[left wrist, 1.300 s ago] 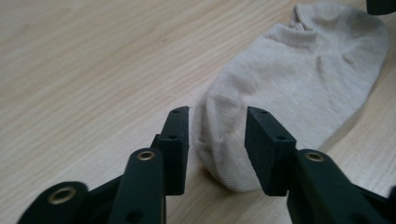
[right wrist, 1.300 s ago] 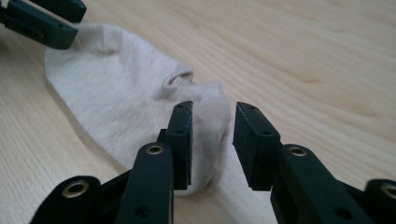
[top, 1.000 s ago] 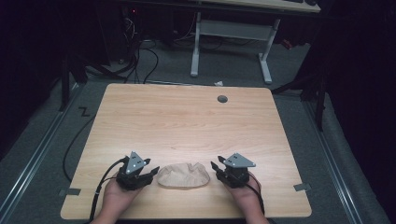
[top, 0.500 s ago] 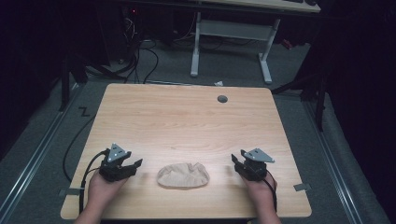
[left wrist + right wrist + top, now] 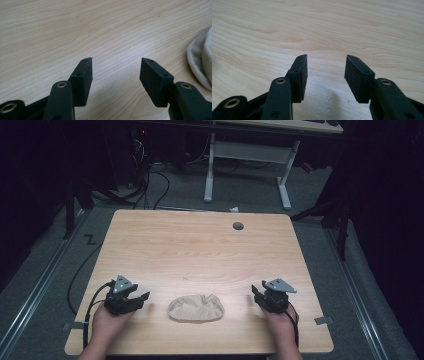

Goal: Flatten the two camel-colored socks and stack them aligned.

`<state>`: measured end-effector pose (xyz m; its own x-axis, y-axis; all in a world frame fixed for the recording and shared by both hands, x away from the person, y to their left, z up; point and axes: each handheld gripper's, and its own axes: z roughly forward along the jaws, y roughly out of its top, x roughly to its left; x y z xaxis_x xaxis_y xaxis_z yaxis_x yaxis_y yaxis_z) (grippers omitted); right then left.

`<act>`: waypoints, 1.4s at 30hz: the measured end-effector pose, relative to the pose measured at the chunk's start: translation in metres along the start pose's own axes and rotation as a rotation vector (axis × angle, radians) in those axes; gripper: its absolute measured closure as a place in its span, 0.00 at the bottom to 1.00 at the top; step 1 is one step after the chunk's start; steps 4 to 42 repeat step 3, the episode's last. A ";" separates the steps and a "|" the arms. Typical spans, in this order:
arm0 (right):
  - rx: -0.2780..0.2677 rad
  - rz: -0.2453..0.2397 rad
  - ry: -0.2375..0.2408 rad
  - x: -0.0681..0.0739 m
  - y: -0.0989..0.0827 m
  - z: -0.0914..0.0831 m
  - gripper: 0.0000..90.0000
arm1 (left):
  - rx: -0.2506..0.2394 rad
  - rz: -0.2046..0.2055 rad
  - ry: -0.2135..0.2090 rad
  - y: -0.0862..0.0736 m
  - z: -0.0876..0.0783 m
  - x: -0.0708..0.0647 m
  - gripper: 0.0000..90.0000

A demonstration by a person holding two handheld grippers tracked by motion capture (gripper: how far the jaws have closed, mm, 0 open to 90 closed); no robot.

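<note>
Near the front edge of the wooden counter (image 5: pixel 200 250), low and apart: left hand-held gripper (image 5: pixel 142 298) off to the left of the cloth (image 5: pixel 196 308), right hand-held gripper (image 5: pixel 255 295) off to its right, neither touching it. Held from behind by the left hand (image 5: pixel 107 322) and right hand (image 5: pixel 279 326), forearms entering from the bottom of the high view, wrists roughly level, jaws angled inward toward the middle. Grey three-cornered plate riding on top of each, black cable looping off the left one toward the counter's edge. Seen along the left hand-held gripper (image 5: pixel 116 68): jaws spread wide, nothing between them but bare wood, cloth (image 5: pixel 201 65) peeking in at the right border. Seen along the right hand-held gripper (image 5: pixel 326 66): likewise released, jaws parted over empty wood grain. Cloth itself: beige, small, bunched into a rounded oval mound with soft folds and a puckered opening along its top, lying flat on the counter midway between the two tools. Farther back, a small dark round grommet (image 5: pixel 238 226) set in the counter near its far edge. Beyond that, white desk legs (image 5: pixel 210 170) on grey floor.
</note>
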<state>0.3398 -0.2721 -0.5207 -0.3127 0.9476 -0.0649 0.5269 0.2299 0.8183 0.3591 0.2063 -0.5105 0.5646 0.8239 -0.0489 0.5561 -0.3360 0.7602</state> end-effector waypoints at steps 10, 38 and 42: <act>0.001 0.004 0.003 0.001 -0.001 -0.002 0.59 | 0.000 0.004 0.000 -0.001 -0.001 -0.001 0.49; 0.001 0.004 0.003 0.001 -0.001 -0.002 0.59 | 0.000 0.004 0.000 -0.001 -0.001 -0.001 0.49; 0.001 0.004 0.003 0.001 -0.001 -0.002 0.59 | 0.000 0.004 0.000 -0.001 -0.001 -0.001 0.49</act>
